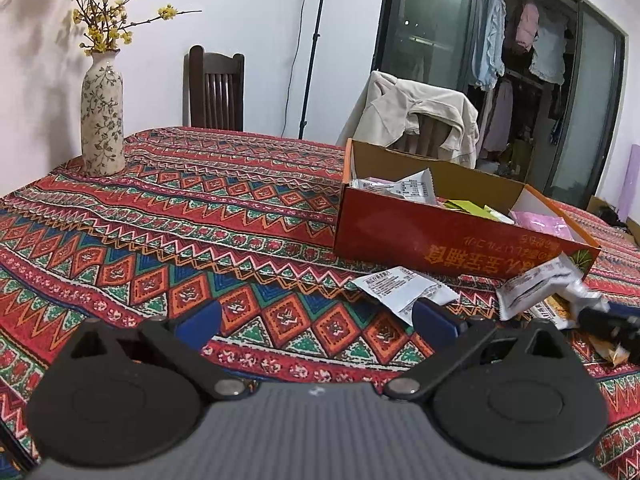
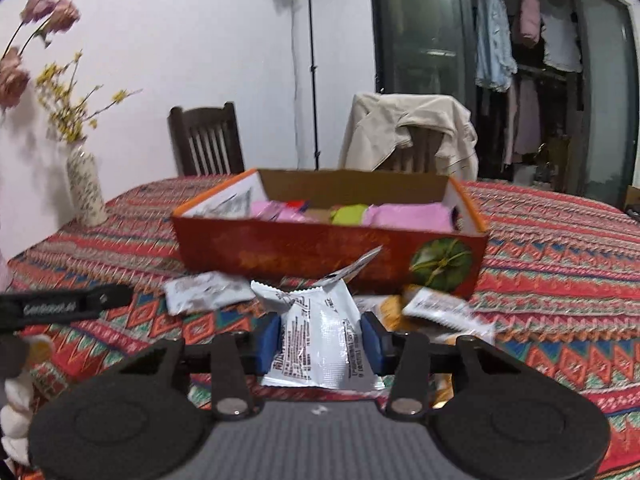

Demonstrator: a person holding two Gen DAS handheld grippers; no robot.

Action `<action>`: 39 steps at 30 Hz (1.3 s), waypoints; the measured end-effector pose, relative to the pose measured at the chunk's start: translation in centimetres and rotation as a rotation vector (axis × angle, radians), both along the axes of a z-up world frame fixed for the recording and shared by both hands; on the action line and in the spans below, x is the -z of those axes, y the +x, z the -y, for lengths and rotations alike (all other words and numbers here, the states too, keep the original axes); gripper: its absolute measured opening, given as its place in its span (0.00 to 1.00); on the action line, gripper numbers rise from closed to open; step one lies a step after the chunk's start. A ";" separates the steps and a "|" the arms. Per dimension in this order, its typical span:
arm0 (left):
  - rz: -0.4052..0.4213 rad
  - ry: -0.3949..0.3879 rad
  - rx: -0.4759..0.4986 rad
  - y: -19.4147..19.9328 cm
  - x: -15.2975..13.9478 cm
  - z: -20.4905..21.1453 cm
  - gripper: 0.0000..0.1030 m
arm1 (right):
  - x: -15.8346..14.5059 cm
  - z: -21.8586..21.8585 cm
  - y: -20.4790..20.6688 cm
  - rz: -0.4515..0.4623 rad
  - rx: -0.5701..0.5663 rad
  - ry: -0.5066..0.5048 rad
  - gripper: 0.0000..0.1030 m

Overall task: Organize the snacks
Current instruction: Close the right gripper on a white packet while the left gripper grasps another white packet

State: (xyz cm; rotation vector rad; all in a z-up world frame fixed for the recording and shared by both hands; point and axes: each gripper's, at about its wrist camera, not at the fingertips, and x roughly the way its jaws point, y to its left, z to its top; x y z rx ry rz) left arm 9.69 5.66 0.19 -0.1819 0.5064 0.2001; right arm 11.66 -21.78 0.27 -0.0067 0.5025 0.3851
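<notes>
Snacks are partly sitting in the red box (image 2: 320,240); the right hand-held gripper (image 2: 320,340) is clamping a white packet (image 2: 320,344), the left hand-held gripper (image 1: 316,320) gaping empty, several packets (image 1: 404,286) lying on the desk (image 1: 200,220).

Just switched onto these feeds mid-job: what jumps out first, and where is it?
The red cardboard box sits mid-table on the loud patterned tablecloth, with pink and green packets already inside. In the right wrist view, the right gripper is shut on a silvery white snack packet just in front of the box, with more packets loose on the cloth beside it. The left gripper is open and empty, and a flowered vase stands at the far left.
</notes>
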 end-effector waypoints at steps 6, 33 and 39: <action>-0.006 0.018 0.004 0.5 -1.4 0.3 1.00 | -1.1 2.0 1.7 0.051 0.048 -0.010 0.42; -0.254 0.116 0.136 12.1 1.4 4.5 1.00 | 1.9 4.2 4.5 0.026 0.075 0.082 0.42; -0.239 0.089 0.172 12.2 2.4 4.3 1.00 | 1.9 4.1 4.4 0.027 0.075 0.077 0.42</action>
